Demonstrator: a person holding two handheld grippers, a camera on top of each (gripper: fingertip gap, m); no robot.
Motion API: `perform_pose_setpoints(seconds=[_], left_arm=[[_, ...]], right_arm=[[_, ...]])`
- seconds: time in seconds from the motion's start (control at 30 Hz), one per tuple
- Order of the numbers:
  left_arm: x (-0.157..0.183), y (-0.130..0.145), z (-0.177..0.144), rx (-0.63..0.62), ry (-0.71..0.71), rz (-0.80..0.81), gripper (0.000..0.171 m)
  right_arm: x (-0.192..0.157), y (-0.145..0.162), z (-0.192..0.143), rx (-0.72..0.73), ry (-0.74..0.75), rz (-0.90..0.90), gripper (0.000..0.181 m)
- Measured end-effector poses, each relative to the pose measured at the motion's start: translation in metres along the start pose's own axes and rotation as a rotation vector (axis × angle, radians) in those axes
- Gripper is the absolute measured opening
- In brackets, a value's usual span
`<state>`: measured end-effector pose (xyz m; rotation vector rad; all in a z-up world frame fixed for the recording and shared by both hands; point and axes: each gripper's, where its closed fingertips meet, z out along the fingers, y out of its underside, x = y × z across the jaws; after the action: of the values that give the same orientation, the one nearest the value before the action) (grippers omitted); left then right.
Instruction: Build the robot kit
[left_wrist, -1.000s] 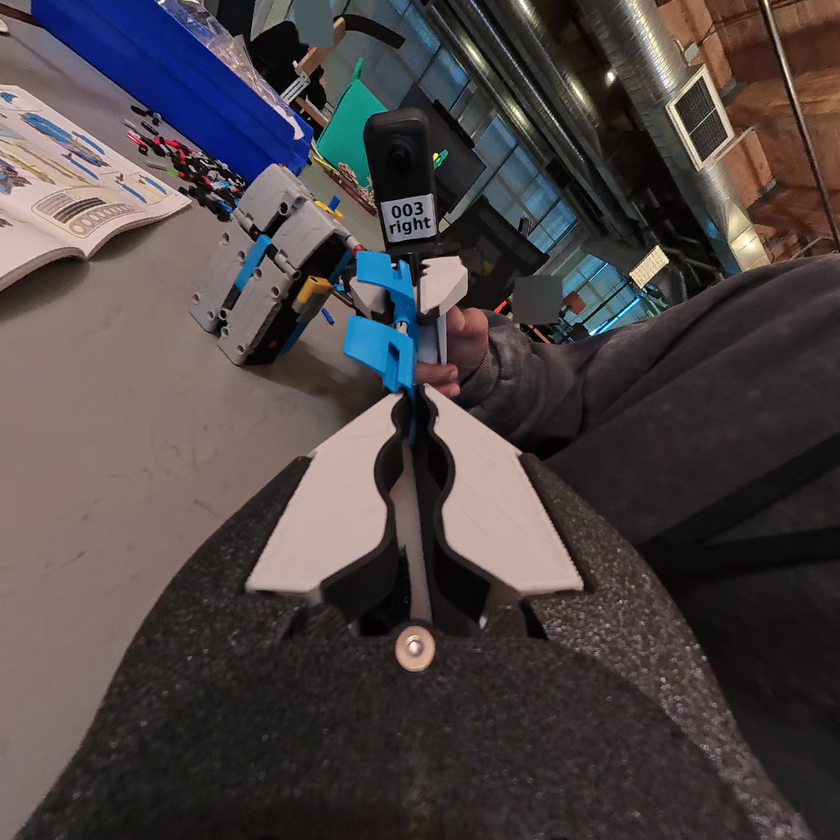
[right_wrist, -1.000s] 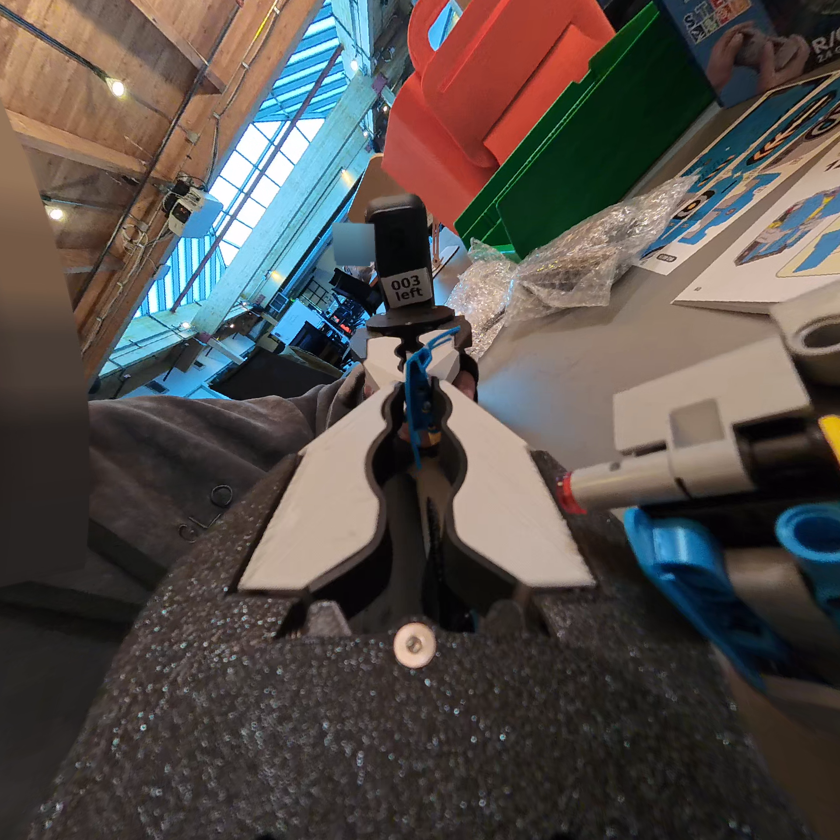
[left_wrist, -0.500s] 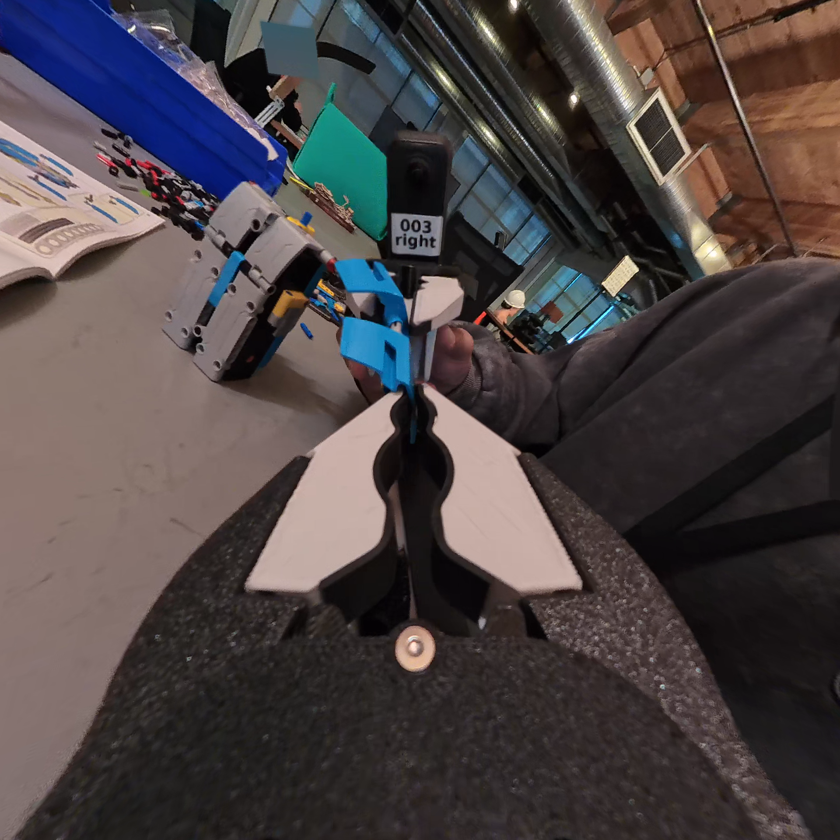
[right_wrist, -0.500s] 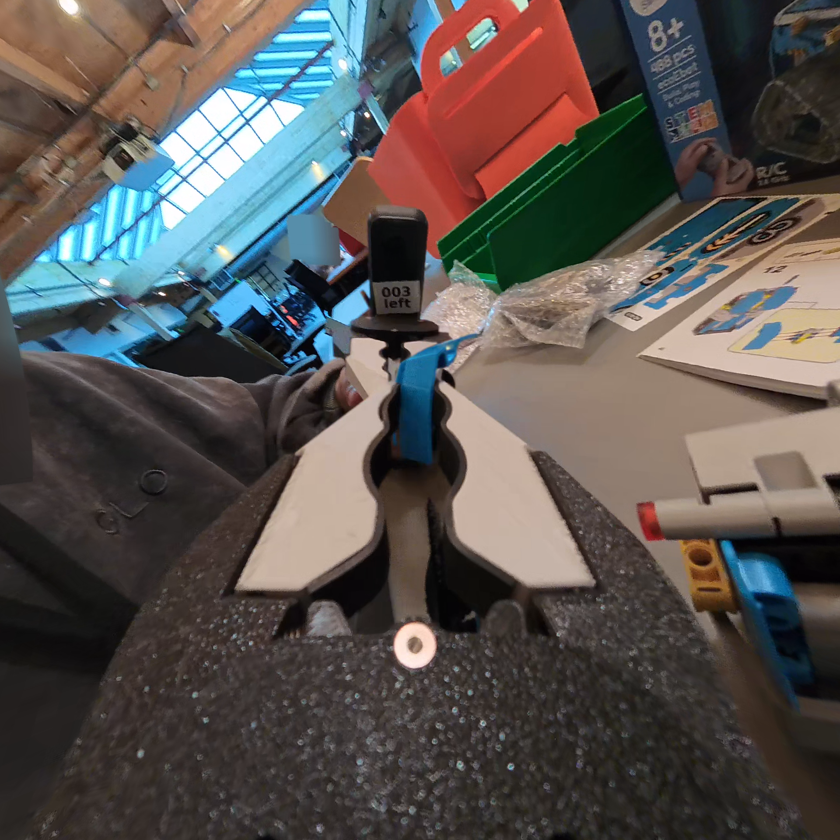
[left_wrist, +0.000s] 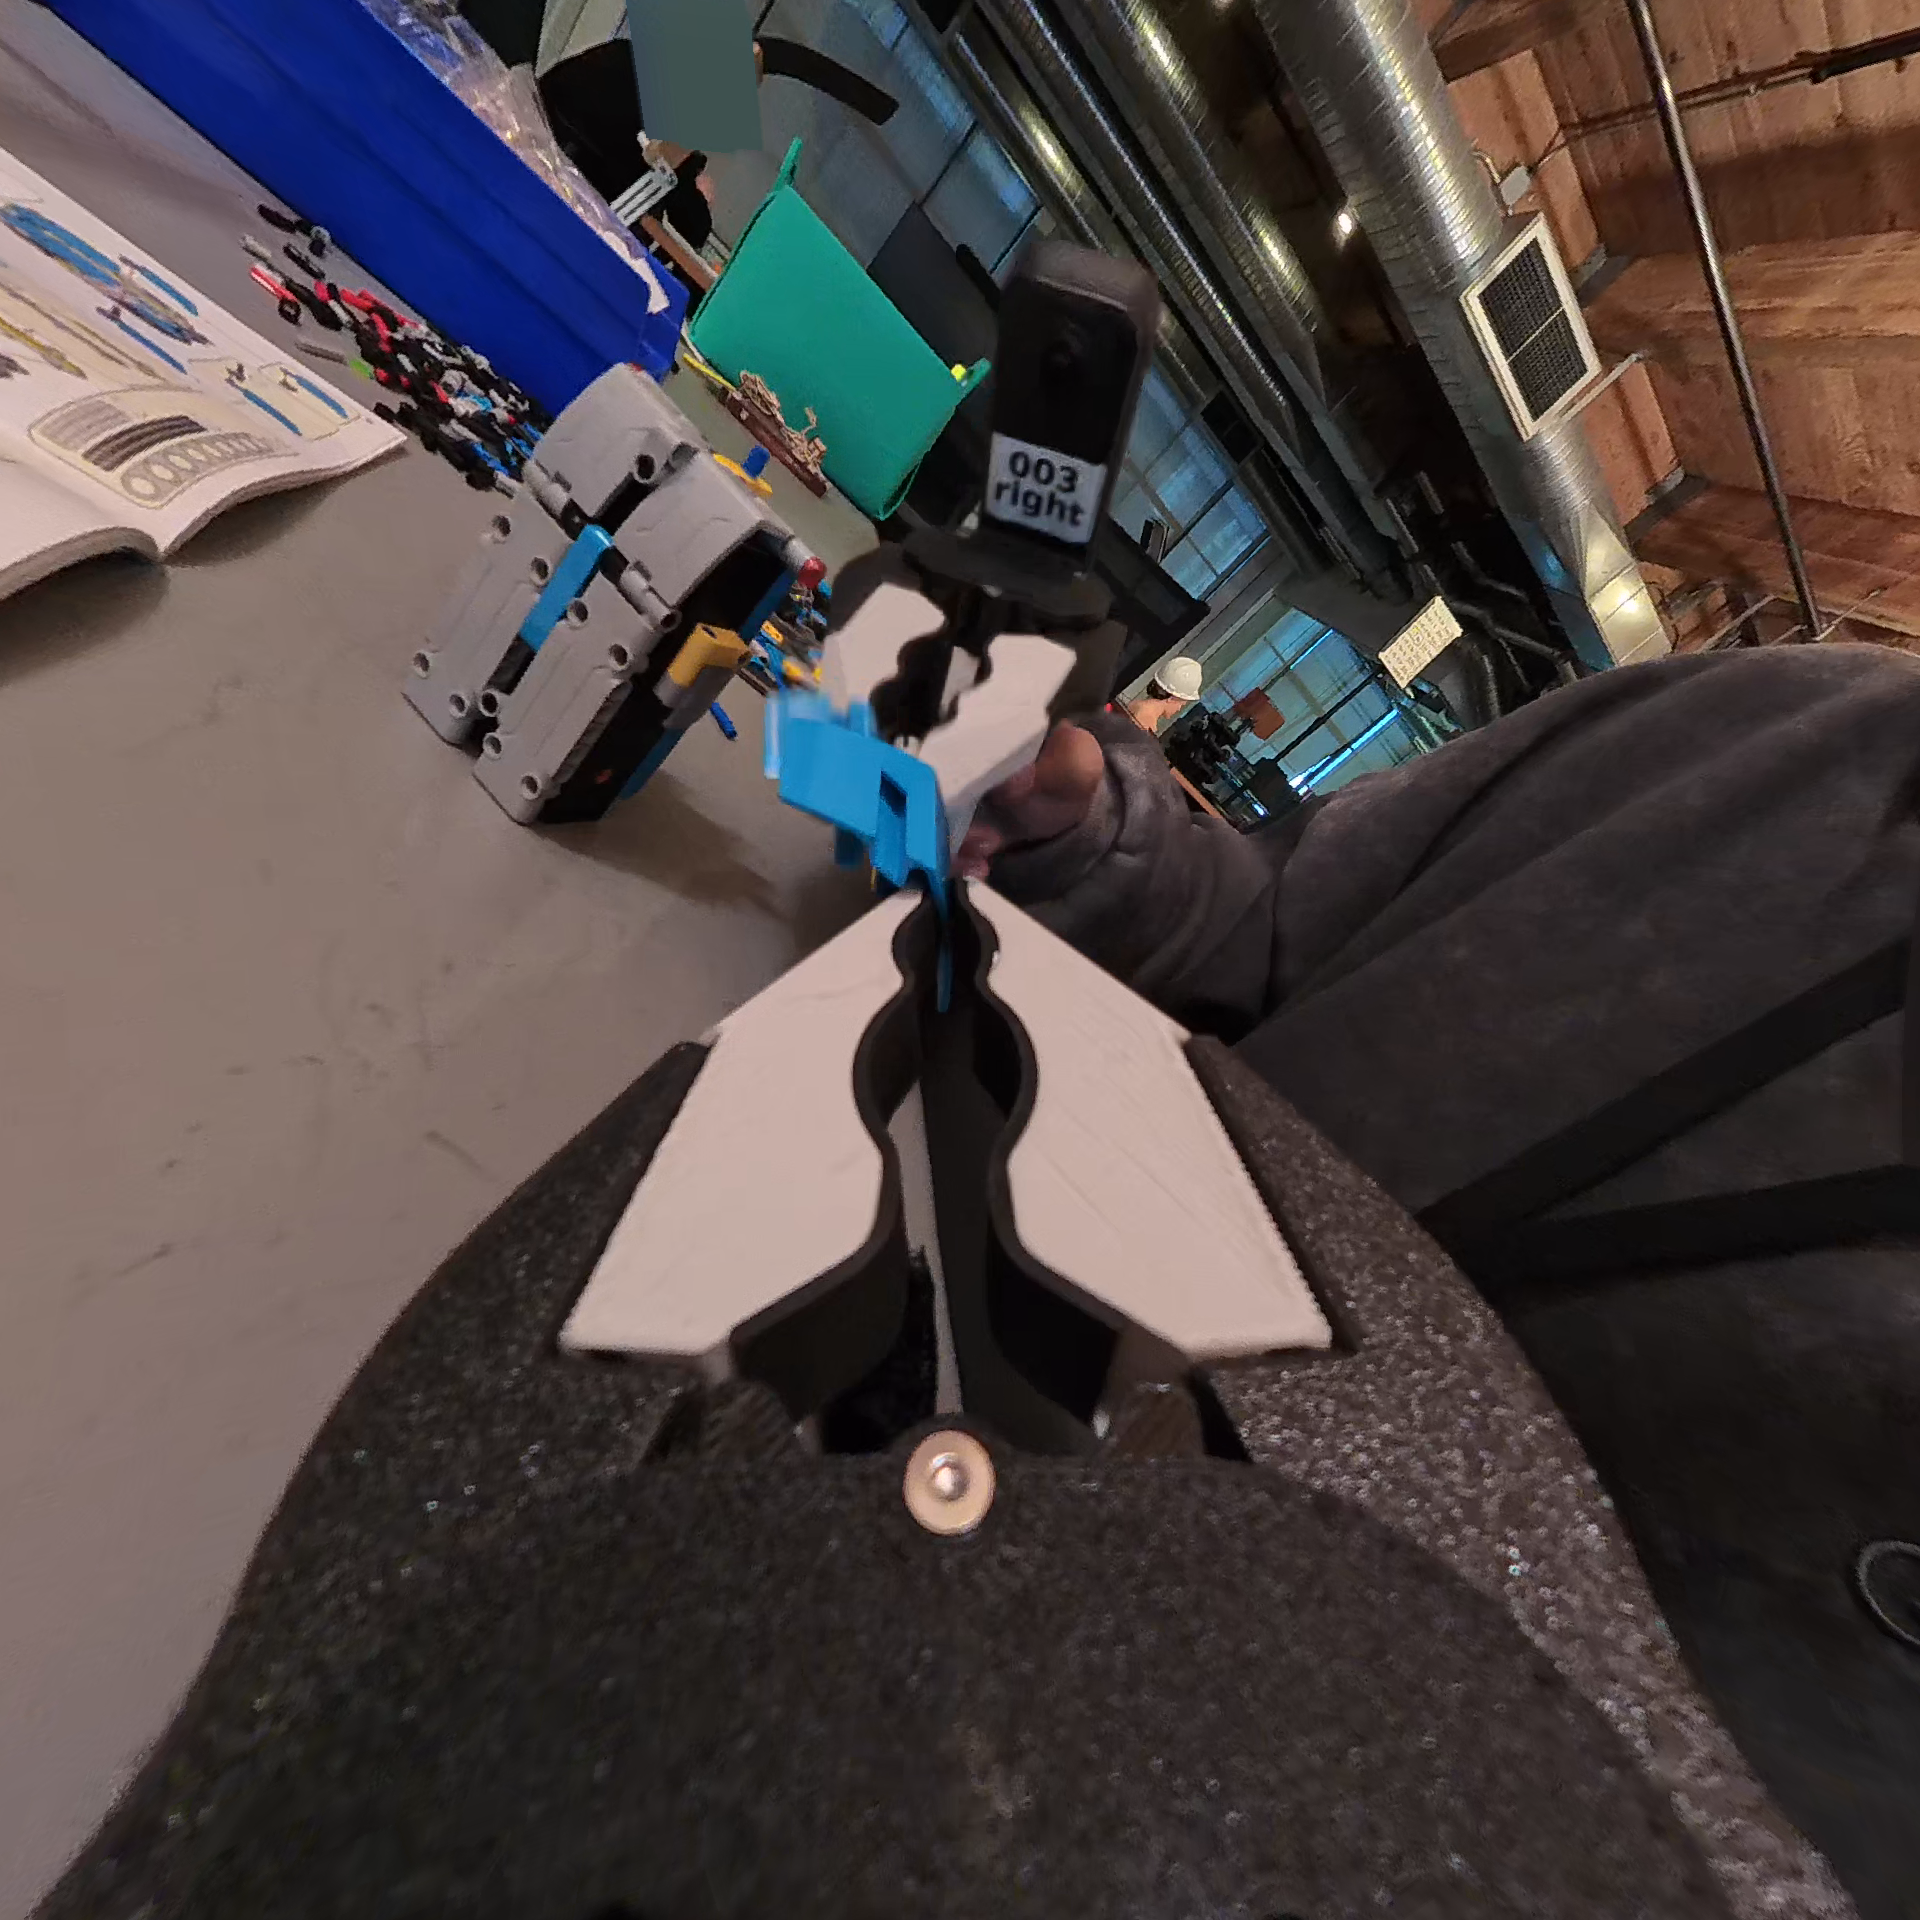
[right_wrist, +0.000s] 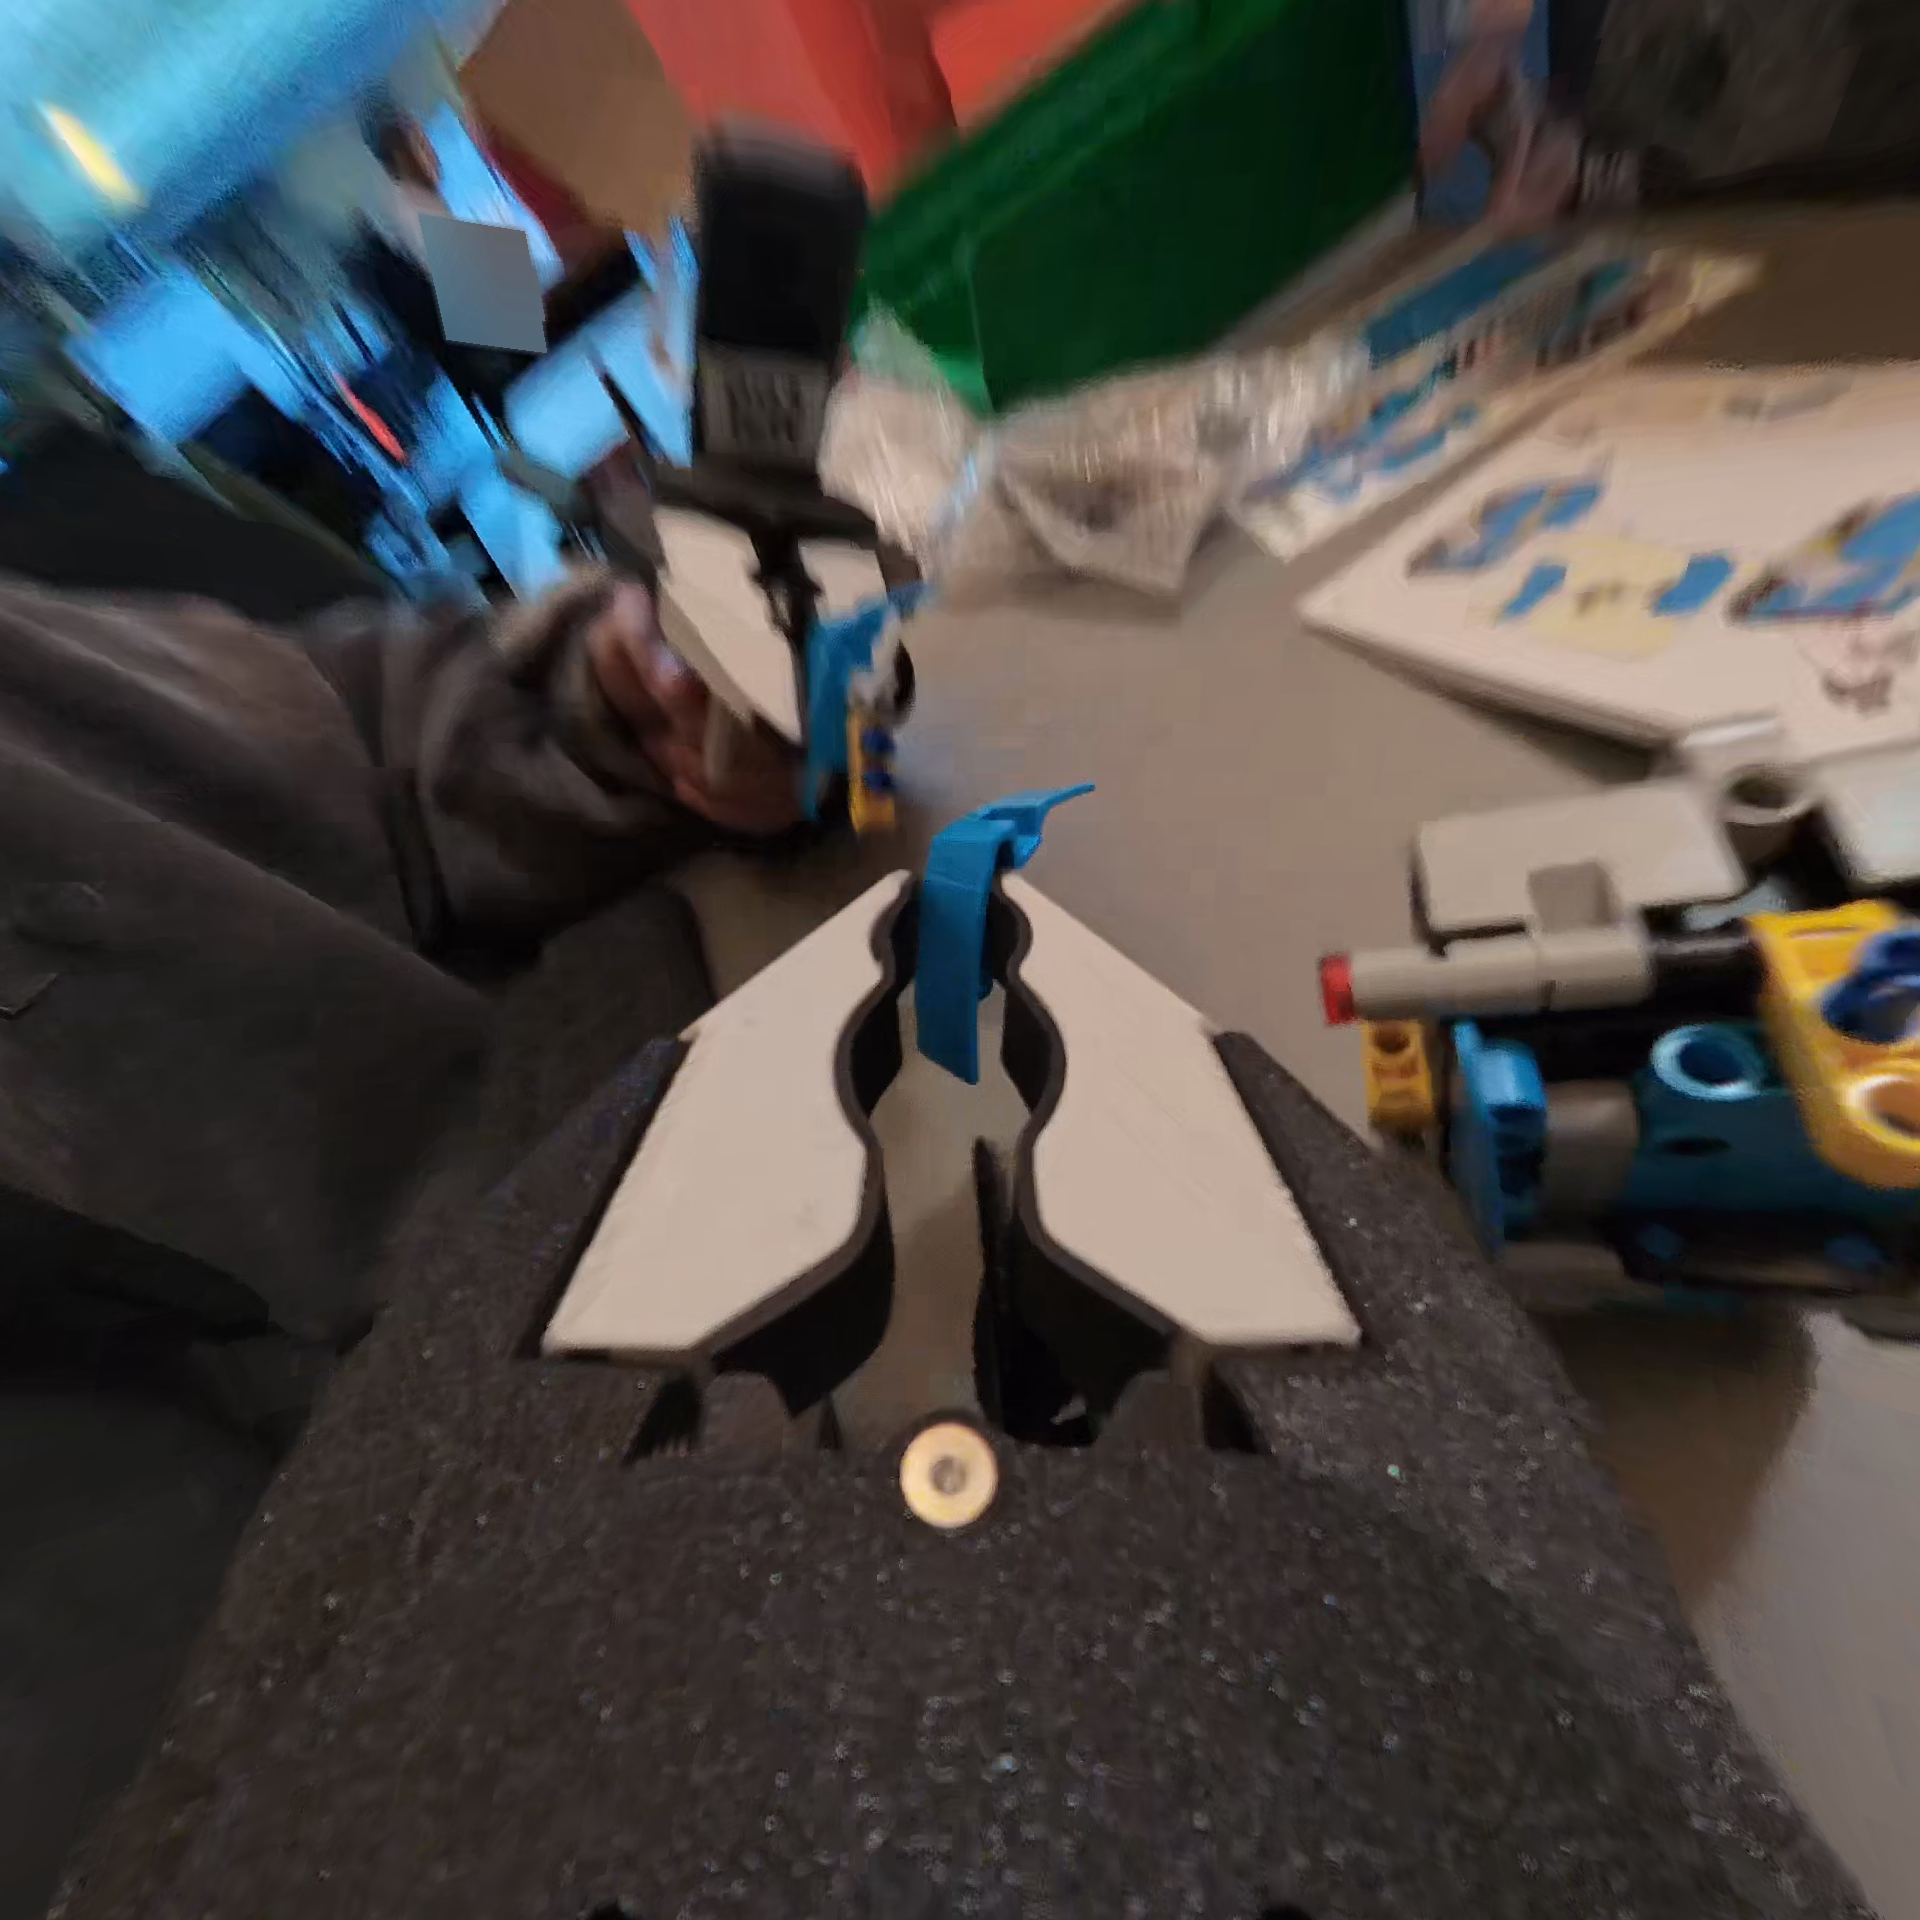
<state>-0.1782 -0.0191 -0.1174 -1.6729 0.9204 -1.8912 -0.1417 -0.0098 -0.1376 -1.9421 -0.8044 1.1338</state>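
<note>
My left gripper (left_wrist: 940, 914) is shut on the thin edge of a blue plastic building part (left_wrist: 852, 779) that sticks out past its fingertips, held above the grey table (left_wrist: 260, 987). In the right wrist view this part (right_wrist: 831, 696) carries a small yellow piece. My right gripper (right_wrist: 956, 883) is shut on a curved blue panel (right_wrist: 951, 945). The two grippers face each other with a small gap between their parts. The right wrist view is blurred. A grey, blue and yellow brick model (left_wrist: 592, 592) stands on the table, close to the right gripper's right side (right_wrist: 1662, 1039).
An open instruction booklet (left_wrist: 156, 416) lies at the far left and also shows in the right wrist view (right_wrist: 1610, 582). Small loose parts (left_wrist: 416, 353) lie before a blue bin (left_wrist: 395, 156). Crumpled plastic bags (right_wrist: 1091, 468) and a green bin (right_wrist: 1143, 208) stand behind. A dark sleeve (left_wrist: 1558, 935) is close. About 5 cm separates my left fingertips from my right.
The two grippers have drawn apart; each keeps a blue part. The right gripper has tilted down toward the table and moves fast, blurring its view. The model has not moved.
</note>
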Motion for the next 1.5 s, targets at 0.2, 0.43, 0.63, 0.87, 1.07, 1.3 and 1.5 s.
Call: perform_pose_setpoints(seconds=[0.2, 0.43, 0.63, 0.87, 1.07, 1.3, 1.5], left_arm=[[-0.002, 0.003, 0.001, -0.024, -0.012, 0.033, 0.0], [0.008, 0.012, 0.007, -0.074, -0.028, 0.209, 0.0], [0.027, 0.019, 0.012, -0.092, 0.045, 0.272, 0.0], [0.032, 0.024, 0.016, -0.105, 0.067, 0.246, 0.0], [0.029, 0.005, 0.01, -0.027, 0.039, 0.202, 0.038], [0.031, -0.005, 0.011, 0.068, 0.071, 0.131, 0.042], [0.033, 0.0, 0.011, 0.049, 0.081, 0.154, 0.014]], right_arm=[[0.027, 0.082, -0.011, -0.608, 0.349, -0.512, 0.012], [0.022, 0.091, -0.014, -0.64, 0.296, -0.457, 0.026], [-0.031, 0.003, -0.014, -0.13, 0.058, -0.31, 0.032], [-0.049, -0.004, 0.001, 0.014, -0.096, -0.182, 0.007], [-0.038, -0.022, -0.01, 0.15, -0.193, 0.061, 0.006], [-0.051, -0.032, 0.0, 0.29, -0.241, 0.108, 0.006], [-0.054, -0.021, 0.012, 0.219, -0.139, -0.03, 0.006]])
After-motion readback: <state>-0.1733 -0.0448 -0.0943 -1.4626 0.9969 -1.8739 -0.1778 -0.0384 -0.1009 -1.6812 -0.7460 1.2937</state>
